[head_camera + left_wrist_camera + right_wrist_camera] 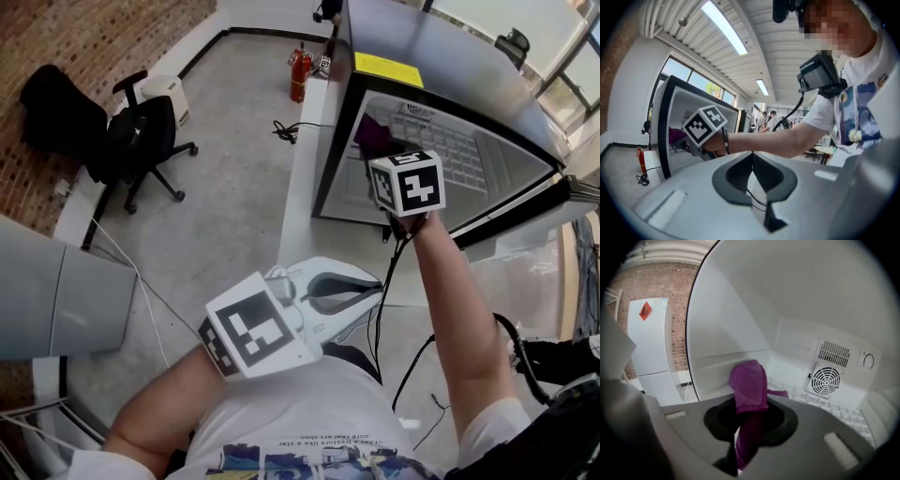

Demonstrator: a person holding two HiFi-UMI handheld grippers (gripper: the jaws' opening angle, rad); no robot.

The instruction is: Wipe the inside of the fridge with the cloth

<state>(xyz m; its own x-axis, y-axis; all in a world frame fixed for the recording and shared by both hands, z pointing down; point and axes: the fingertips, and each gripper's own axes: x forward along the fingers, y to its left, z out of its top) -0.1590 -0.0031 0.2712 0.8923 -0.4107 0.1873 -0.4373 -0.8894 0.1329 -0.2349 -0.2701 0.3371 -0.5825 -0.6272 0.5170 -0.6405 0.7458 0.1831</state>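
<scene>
Inside the open white-walled fridge [740, 324], the right gripper [751, 420] pinches the soft, light purple fabric cloth [749, 383] by a bunched fold, likely its securest hold, while the left gripper [752, 173] waits outside the fridge, closed and empty.

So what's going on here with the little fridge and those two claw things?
A person has a handheld claw in each hand. The right claw is shut on a purple textured cloth and reaches into the open, white-lined small dark fridge, near its left wall. Whether the cloth touches a surface is unclear. The left claw is shut on nothing, held low by the person's torso, outside the fridge.
</scene>
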